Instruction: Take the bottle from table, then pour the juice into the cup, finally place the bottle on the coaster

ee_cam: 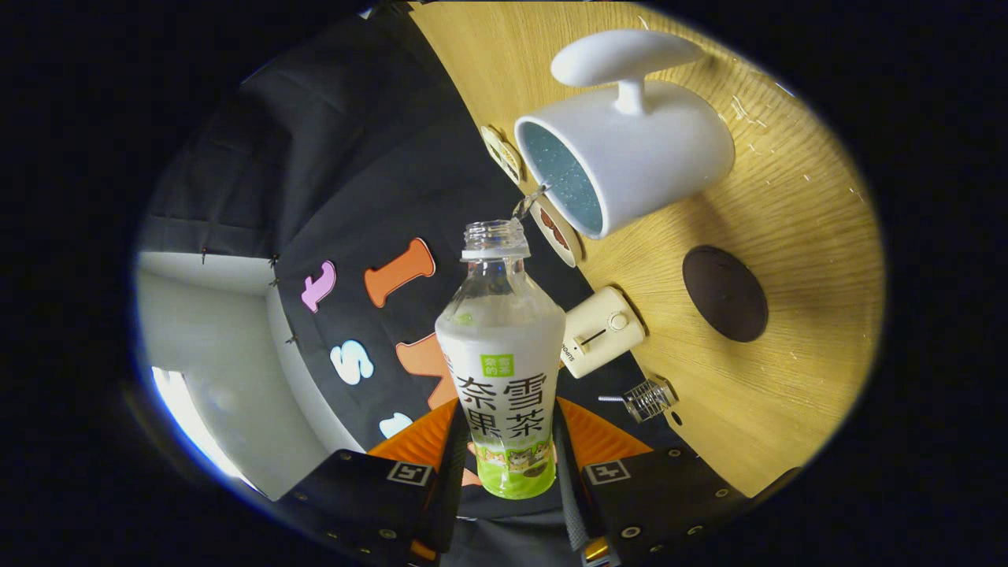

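The bottle (501, 370) is clamped between the gripper (504, 457) fingers; its mouth should be kept over the cup (630, 157), seemingly just reached.

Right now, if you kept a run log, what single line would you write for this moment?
phase: pouring | claw: shut on bottle | bottle: tilted, mouth by white mug rim, stream entering | coaster: bare, beside mug

The bottle (502, 354) sits clamped between the two fingers (453, 465) of the gripper (508, 472), its open mouth just beside the rim of the cup (630, 150), with a thin stream running between them. The cup stands on the table (787, 236). The coaster (724, 293) lies on the table near the cup, with the toaster (600, 331) and a small wire rack (647, 399) along the table's edge by the booth wall.
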The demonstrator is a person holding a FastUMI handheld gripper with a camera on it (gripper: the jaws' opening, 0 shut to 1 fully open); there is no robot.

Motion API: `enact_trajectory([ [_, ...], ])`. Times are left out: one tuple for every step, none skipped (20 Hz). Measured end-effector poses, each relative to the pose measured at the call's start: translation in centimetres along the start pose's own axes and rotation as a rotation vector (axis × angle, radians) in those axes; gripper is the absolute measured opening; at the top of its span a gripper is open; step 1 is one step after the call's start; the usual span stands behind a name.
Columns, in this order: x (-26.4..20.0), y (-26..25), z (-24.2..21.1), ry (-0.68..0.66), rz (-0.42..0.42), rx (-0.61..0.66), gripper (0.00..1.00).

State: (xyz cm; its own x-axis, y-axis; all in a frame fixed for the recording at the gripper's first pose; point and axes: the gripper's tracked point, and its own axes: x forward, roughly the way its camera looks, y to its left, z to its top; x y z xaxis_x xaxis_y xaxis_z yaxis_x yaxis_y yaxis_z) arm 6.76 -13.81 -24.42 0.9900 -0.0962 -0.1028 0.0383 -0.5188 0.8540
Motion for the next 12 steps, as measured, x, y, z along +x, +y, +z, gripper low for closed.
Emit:
enact_trajectory([
  [0.0,0.2,0.3,-0.006,0.002,0.012,0.56],
  [0.0,0.5,0.6,-0.009,0.01,0.028,0.56],
  [-0.1,0.7,0.6,-0.011,0.016,0.043,0.56],
  [0.0,0.8,0.7,-0.01,0.021,0.054,0.56],
  [-0.1,0.8,0.7,-0.012,0.019,0.064,0.56],
  [0.0,0.8,0.7,-0.011,0.017,0.07,0.56],
  [0.1,0.9,0.7,-0.015,0.014,0.08,0.56],
  [0.2,1.1,0.7,-0.012,0.019,0.095,0.56],
  [0.2,1.3,0.5,-0.014,0.026,0.111,0.56],
  [0.1,1.4,0.5,-0.017,0.031,0.125,0.56],
  [0.0,1.6,0.5,-0.017,0.033,0.133,0.56],
  [0.0,1.7,0.5,-0.02,0.036,0.143,0.56],
])
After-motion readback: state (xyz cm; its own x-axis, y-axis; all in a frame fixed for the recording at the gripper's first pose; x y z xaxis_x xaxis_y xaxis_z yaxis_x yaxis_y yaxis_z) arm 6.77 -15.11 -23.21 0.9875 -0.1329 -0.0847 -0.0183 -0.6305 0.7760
